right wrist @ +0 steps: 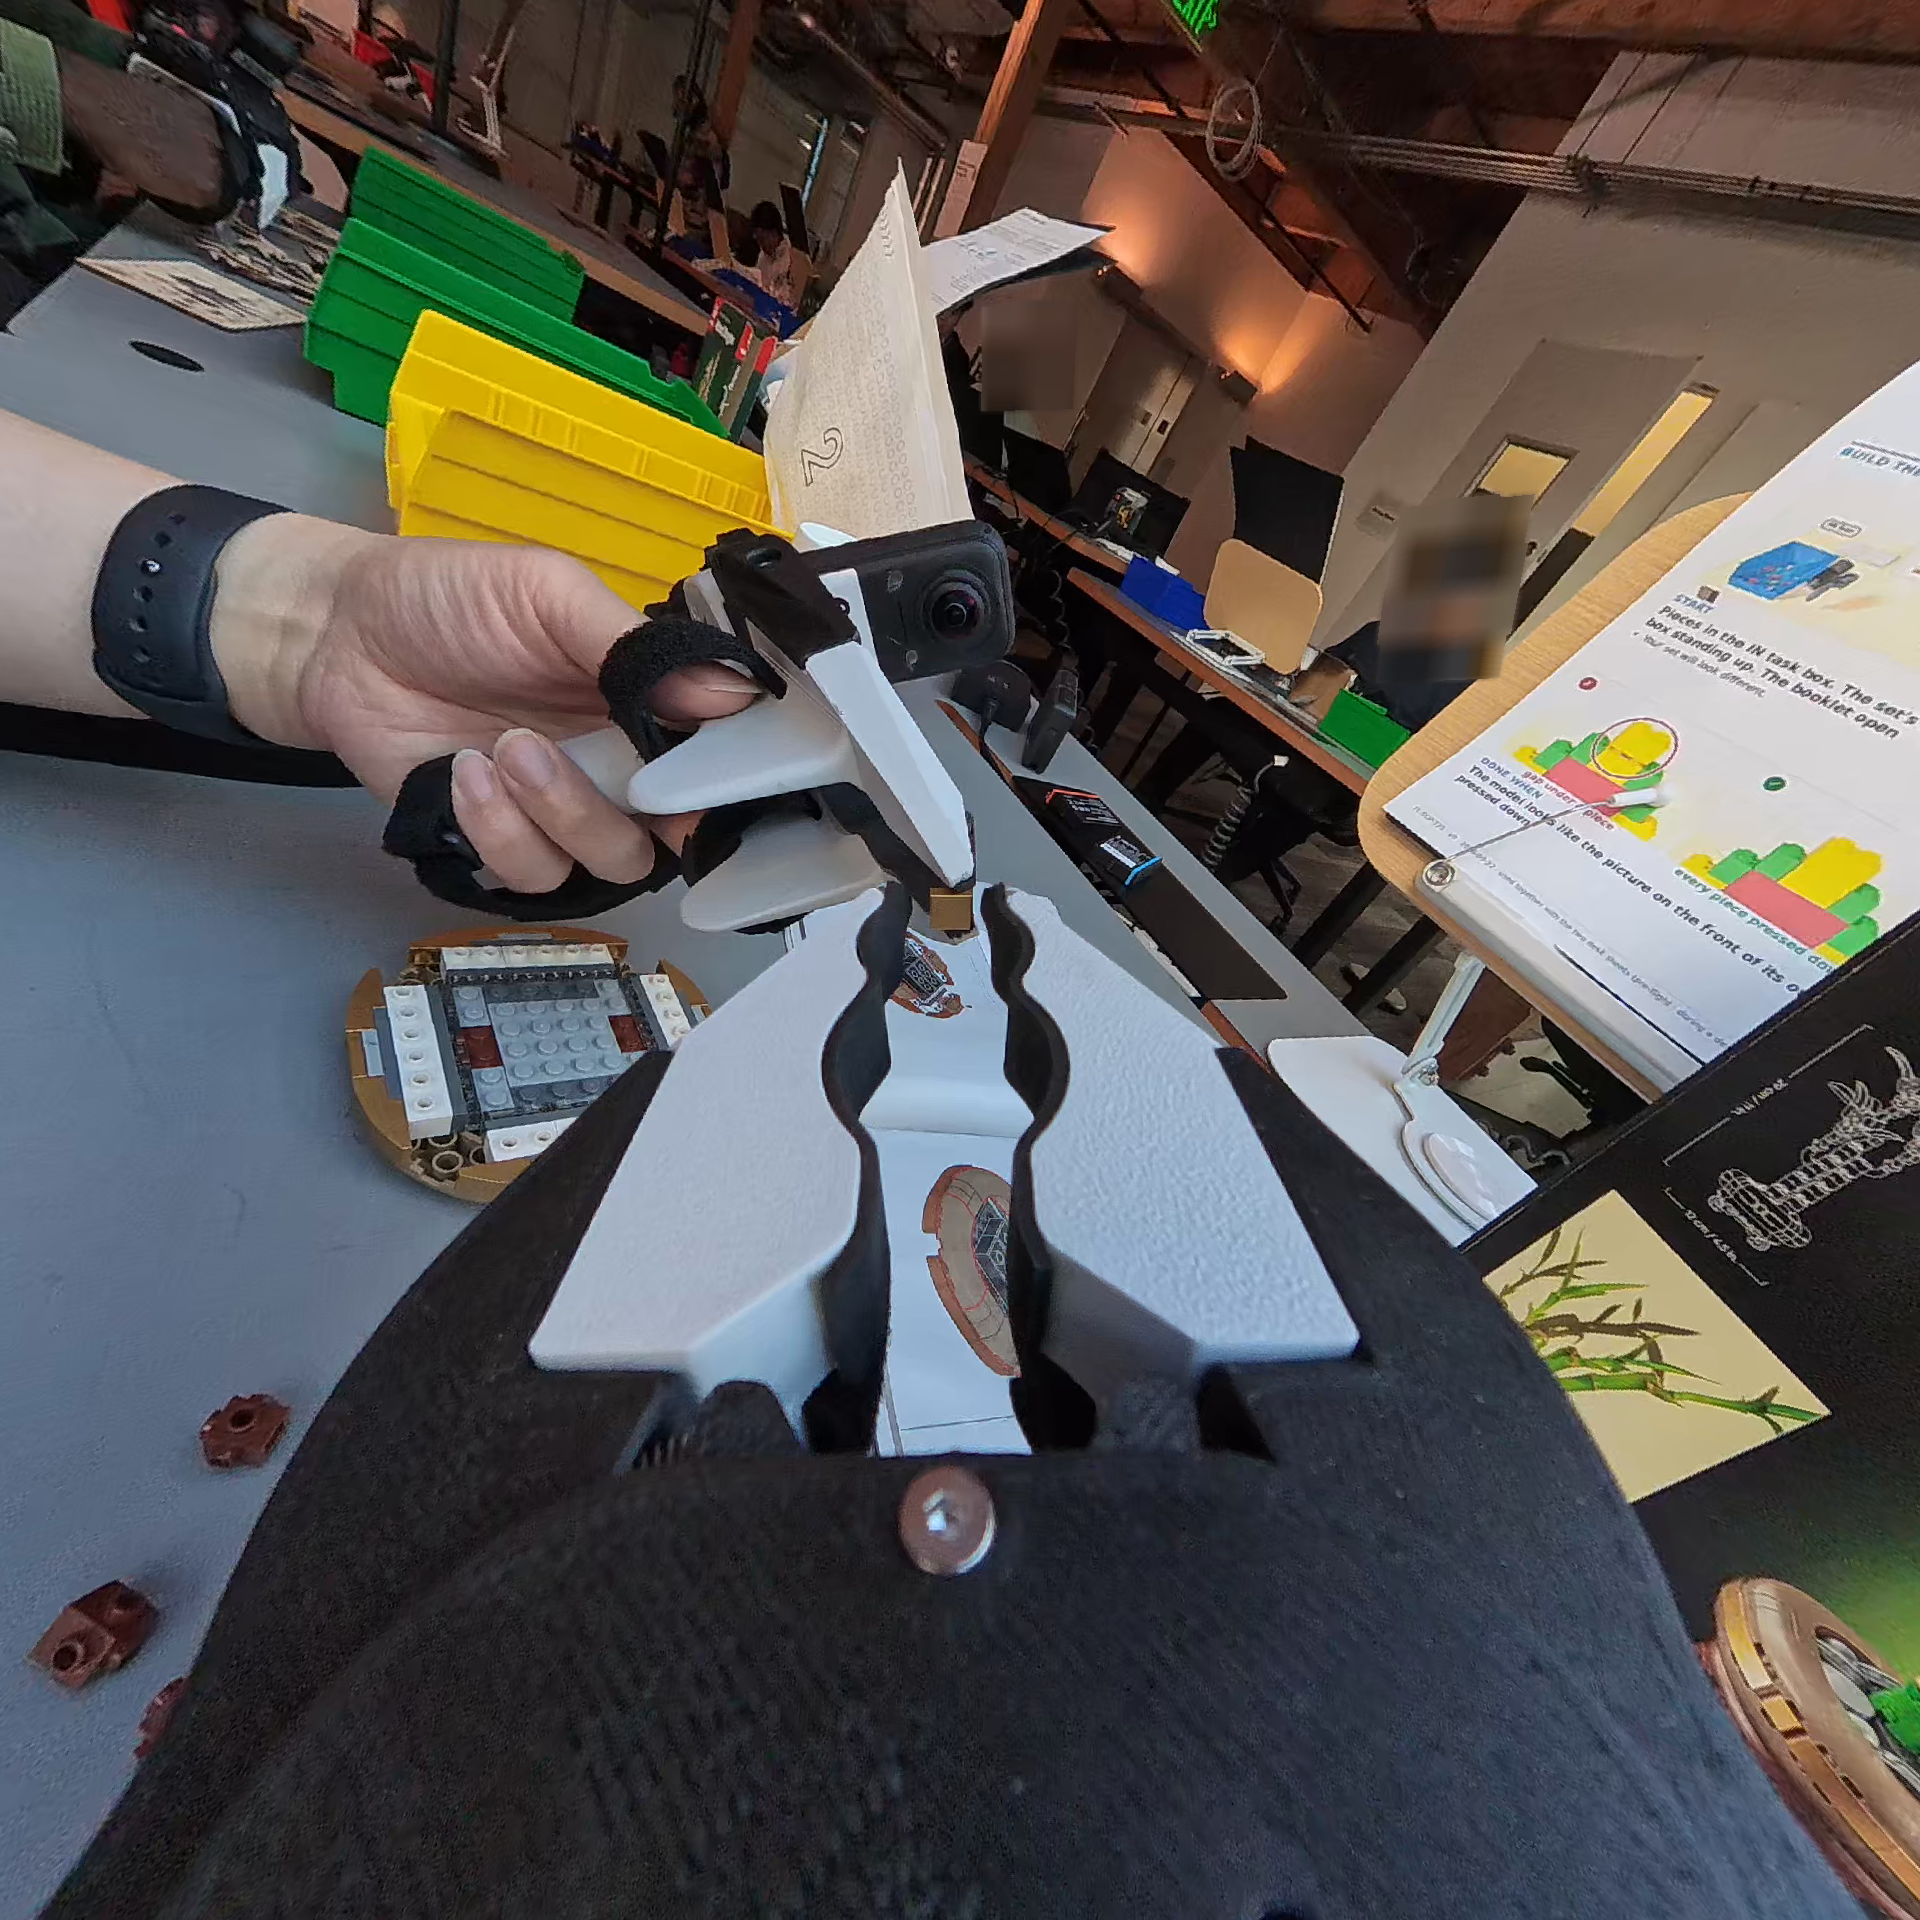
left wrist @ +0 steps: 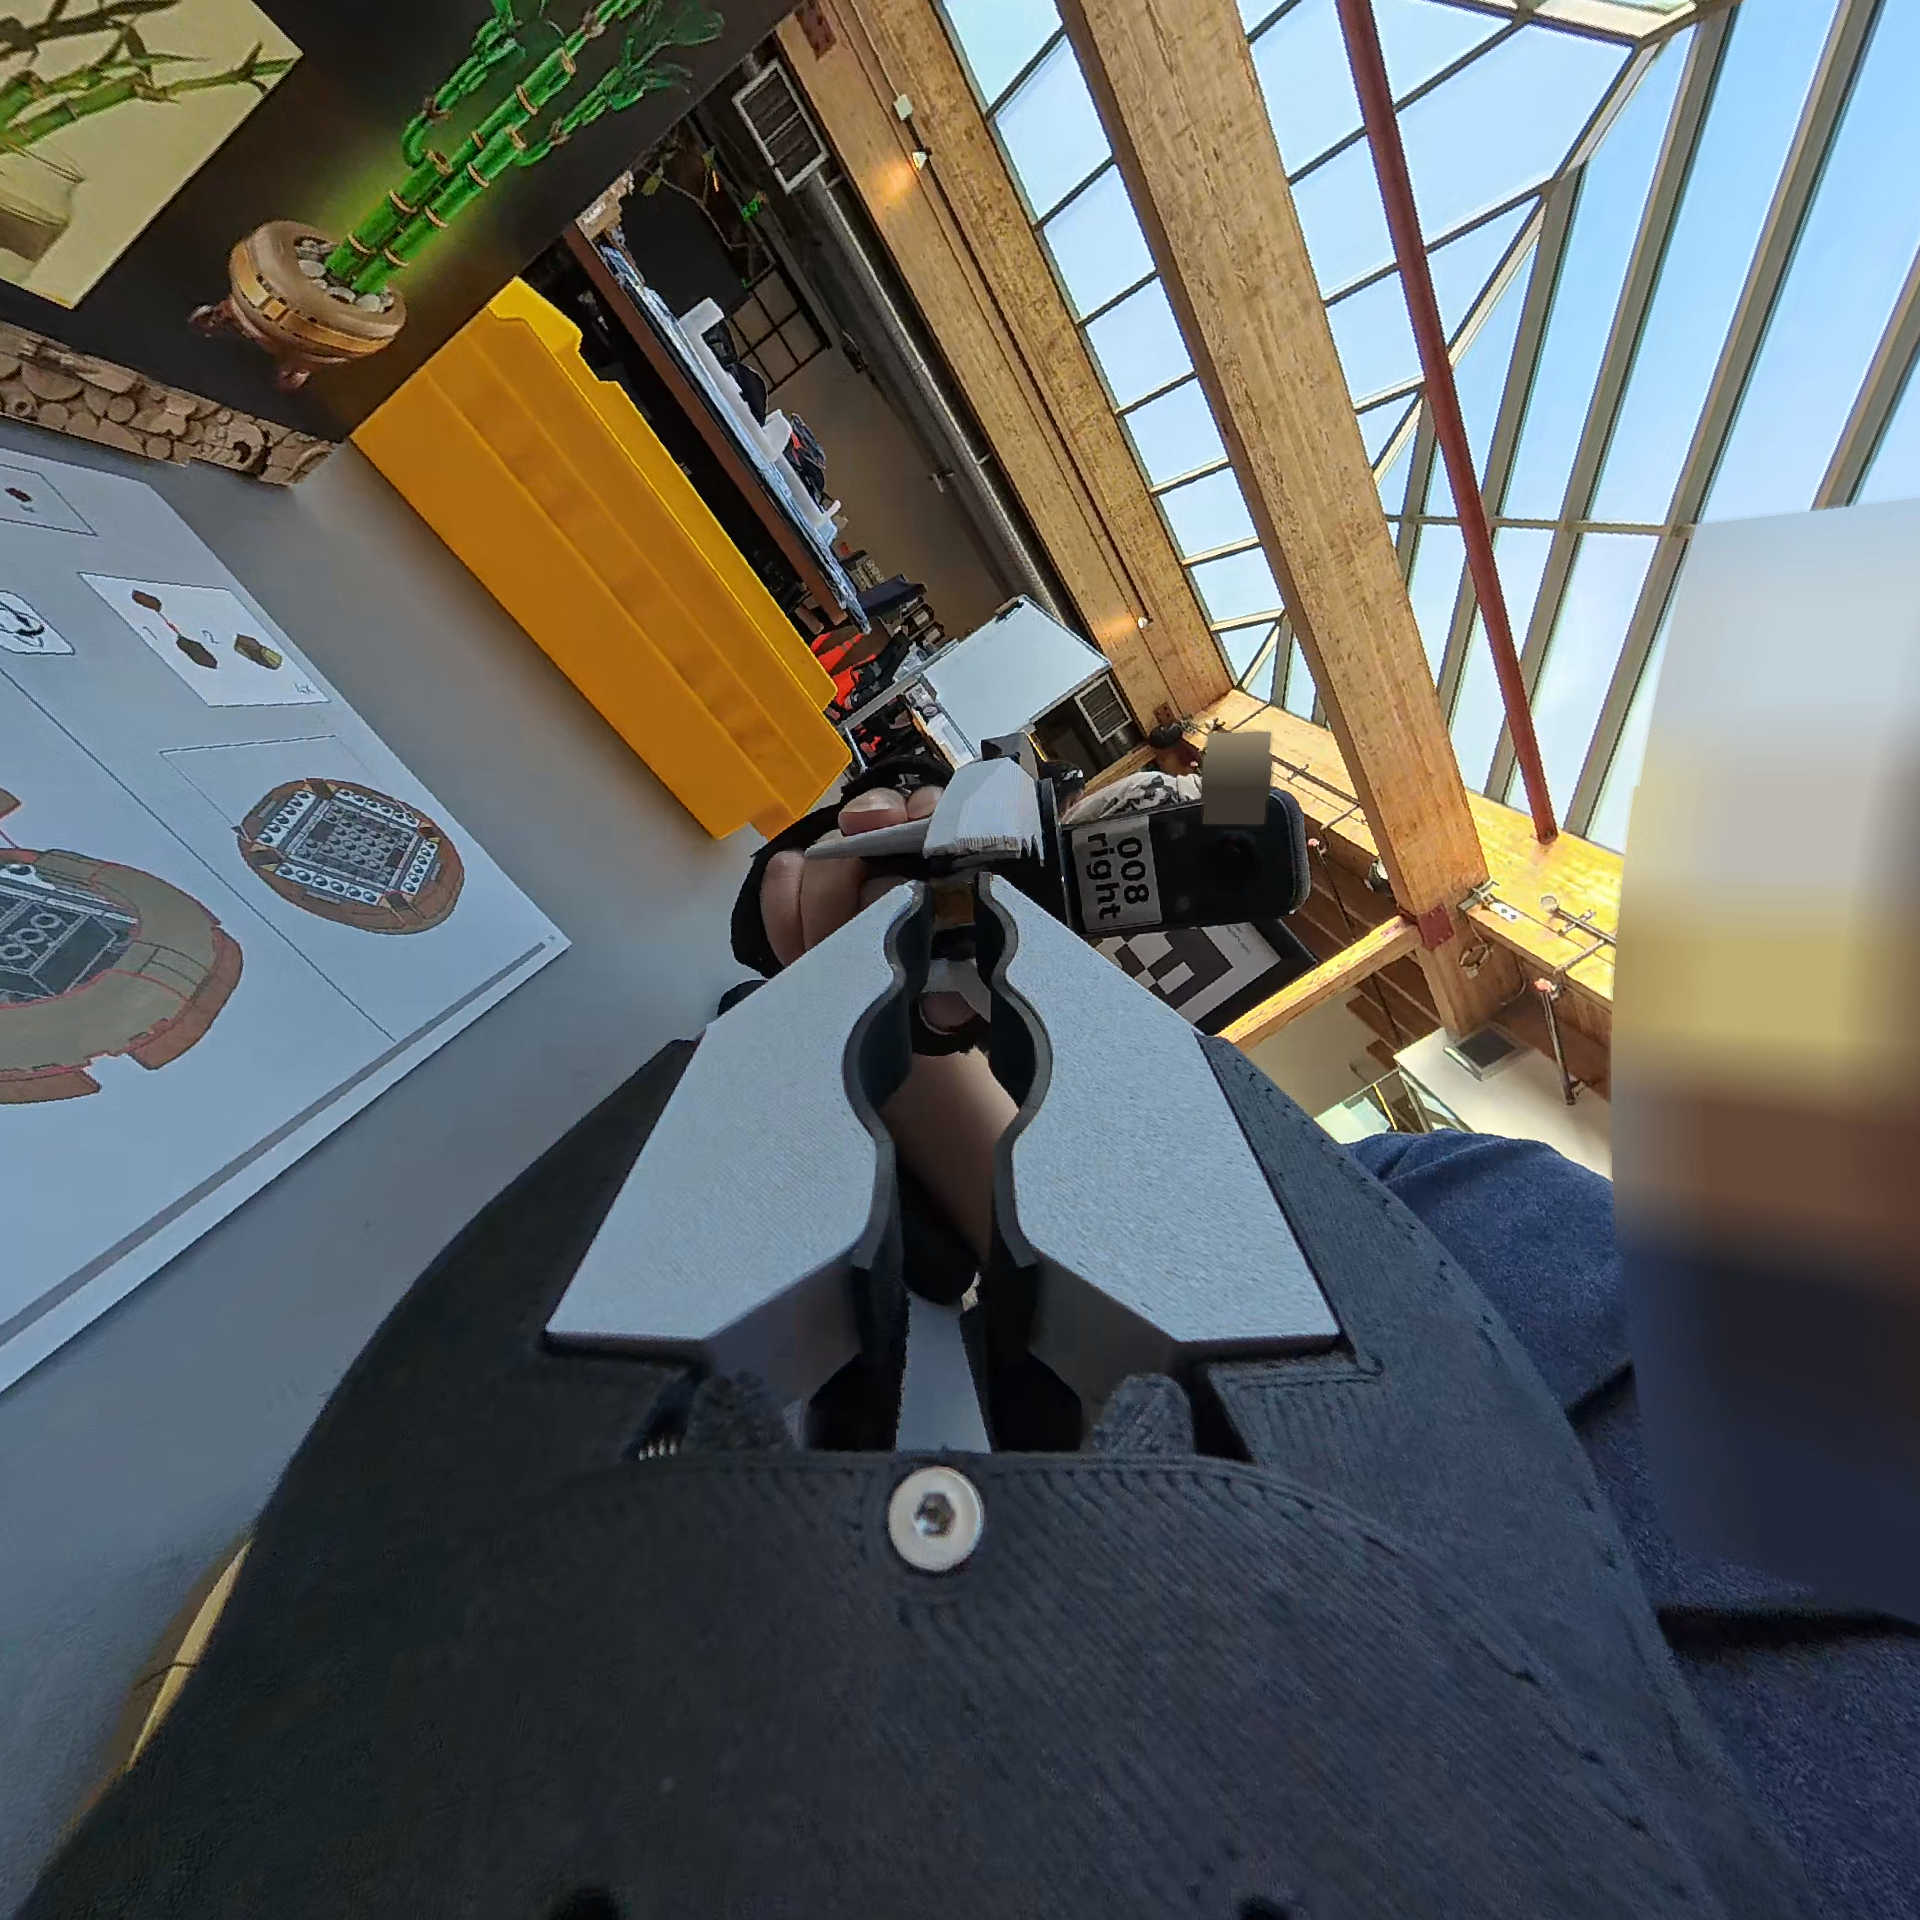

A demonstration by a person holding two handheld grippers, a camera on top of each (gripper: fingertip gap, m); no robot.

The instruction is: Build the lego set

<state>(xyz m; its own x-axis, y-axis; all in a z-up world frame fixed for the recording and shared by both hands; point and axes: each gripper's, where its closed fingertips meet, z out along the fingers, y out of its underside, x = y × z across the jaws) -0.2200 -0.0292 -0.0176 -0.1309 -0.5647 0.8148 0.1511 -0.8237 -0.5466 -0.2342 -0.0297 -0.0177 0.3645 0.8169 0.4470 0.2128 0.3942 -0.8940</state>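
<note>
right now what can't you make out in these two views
- gold piece, both views: tiny, crowded by left gripper and right gripper; which grips it is unclear.
- round base, right wrist view: near edge hidden behind right gripper.
- booklet, left wrist view: cut off by left edge.

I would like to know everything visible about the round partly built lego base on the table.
The round lego base lies flat on the grey table, to the left of the right tongs and below the hand that holds the left tongs. It looks like plastic. Its outer ring is tan. Inside, white studded bricks frame a square of grey plates, with a few dark red pieces. Small round tan pieces sit at its near edge. Nothing grips it, and the right tongs cover its right side.
</note>
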